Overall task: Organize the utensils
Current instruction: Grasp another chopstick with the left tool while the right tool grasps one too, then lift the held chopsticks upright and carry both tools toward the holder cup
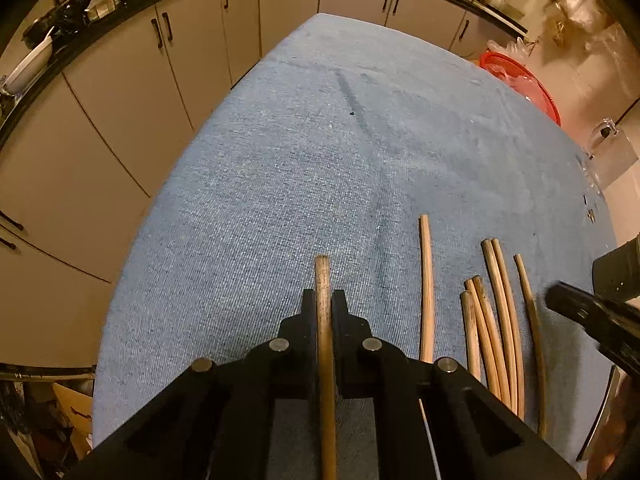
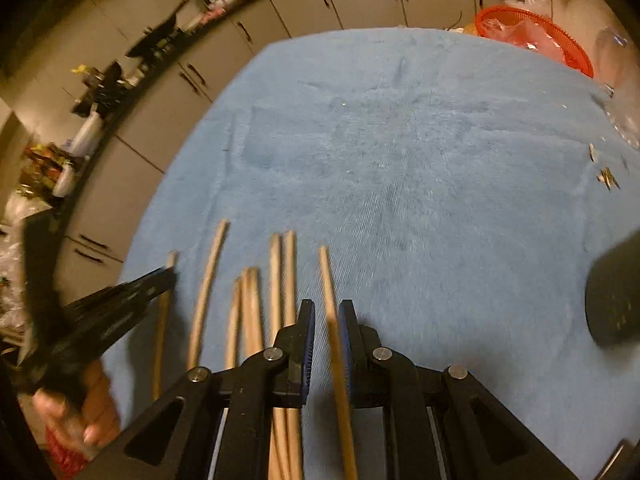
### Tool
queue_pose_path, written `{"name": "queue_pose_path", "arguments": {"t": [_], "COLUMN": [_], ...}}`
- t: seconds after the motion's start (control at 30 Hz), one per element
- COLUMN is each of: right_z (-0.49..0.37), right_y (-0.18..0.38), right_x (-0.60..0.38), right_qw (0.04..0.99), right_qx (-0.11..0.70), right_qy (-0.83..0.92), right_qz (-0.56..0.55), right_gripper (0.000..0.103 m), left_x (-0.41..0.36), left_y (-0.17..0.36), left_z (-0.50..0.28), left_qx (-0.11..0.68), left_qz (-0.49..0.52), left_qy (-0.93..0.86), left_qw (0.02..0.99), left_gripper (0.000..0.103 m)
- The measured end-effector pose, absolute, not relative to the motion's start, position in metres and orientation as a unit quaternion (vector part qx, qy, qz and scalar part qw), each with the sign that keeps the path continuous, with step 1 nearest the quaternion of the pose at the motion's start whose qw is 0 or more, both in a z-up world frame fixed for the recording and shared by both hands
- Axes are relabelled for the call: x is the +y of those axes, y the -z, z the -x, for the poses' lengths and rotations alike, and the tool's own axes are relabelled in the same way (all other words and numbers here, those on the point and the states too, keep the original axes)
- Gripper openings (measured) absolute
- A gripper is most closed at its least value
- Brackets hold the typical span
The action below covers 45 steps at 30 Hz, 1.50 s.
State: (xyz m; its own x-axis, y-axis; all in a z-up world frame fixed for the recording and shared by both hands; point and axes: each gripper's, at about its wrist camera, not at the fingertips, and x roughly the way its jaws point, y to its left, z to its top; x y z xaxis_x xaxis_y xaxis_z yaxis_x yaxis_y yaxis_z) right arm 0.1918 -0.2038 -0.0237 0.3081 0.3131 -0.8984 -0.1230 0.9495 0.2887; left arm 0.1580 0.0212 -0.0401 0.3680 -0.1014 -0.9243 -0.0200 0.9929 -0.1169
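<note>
Several wooden chopsticks [image 1: 500, 300] lie side by side, pointing away from me, on a blue cloth [image 1: 320, 160]. My left gripper [image 1: 323, 298] is shut on one darker chopstick [image 1: 322, 276] at the left end of the row, its tip poking out past the fingers. The right wrist view shows that same gripper [image 2: 166, 276] low over the cloth. My right gripper [image 2: 327, 308] hangs over the rightmost chopstick [image 2: 326, 272]. That stick runs between the fingers, close to the right one, with a gap on its left side. The right wrist view is blurred.
A red mesh basket [image 1: 520, 76] with plastic in it stands at the cloth's far right corner. Small metal bits [image 2: 608, 178] lie near the right edge, and a dark rounded object [image 2: 616, 292] sits there too. Grey cabinets [image 1: 120, 100] line the left and far sides.
</note>
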Motion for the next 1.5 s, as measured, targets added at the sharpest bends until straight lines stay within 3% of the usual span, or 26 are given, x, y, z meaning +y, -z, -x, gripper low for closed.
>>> {"name": "queue_pose_path", "arguments": {"t": [0.37, 0.43, 0.5, 1.07, 1.5], "right_z": [-0.209, -0.207, -0.204, -0.055, -0.022], "right_y": [0.036, 0.035, 0.034, -0.112, -0.129], "right_x": [-0.168, -0.166, -0.169, -0.220, -0.240], "right_qw": [0.804, 0.808, 0.812, 0.939, 0.949], "right_qx": [0.582, 0.578, 0.571, 0.304, 0.265], "right_qy": [-0.118, -0.114, -0.121, -0.142, -0.135], "right_qz": [0.020, 0.024, 0.014, -0.069, -0.101], "right_gripper": [0.014, 0.006, 0.006, 0.006, 0.006], "left_x": [0.017, 0.012, 0.012, 0.013, -0.010], "left_y": [0.041, 0.040, 0.039, -0.088, -0.116], "left_z": [-0.176, -0.178, -0.178, -0.092, -0.064], "left_qx": [0.567, 0.562, 0.560, 0.407, 0.378], "left_qz": [0.054, 0.043, 0.062, 0.097, 0.081], "left_qy": [0.034, 0.033, 0.049, 0.109, 0.131], "left_qw": [0.821, 0.825, 0.825, 0.902, 0.913], "left_gripper": [0.007, 0.007, 0.007, 0.007, 0.007]}}
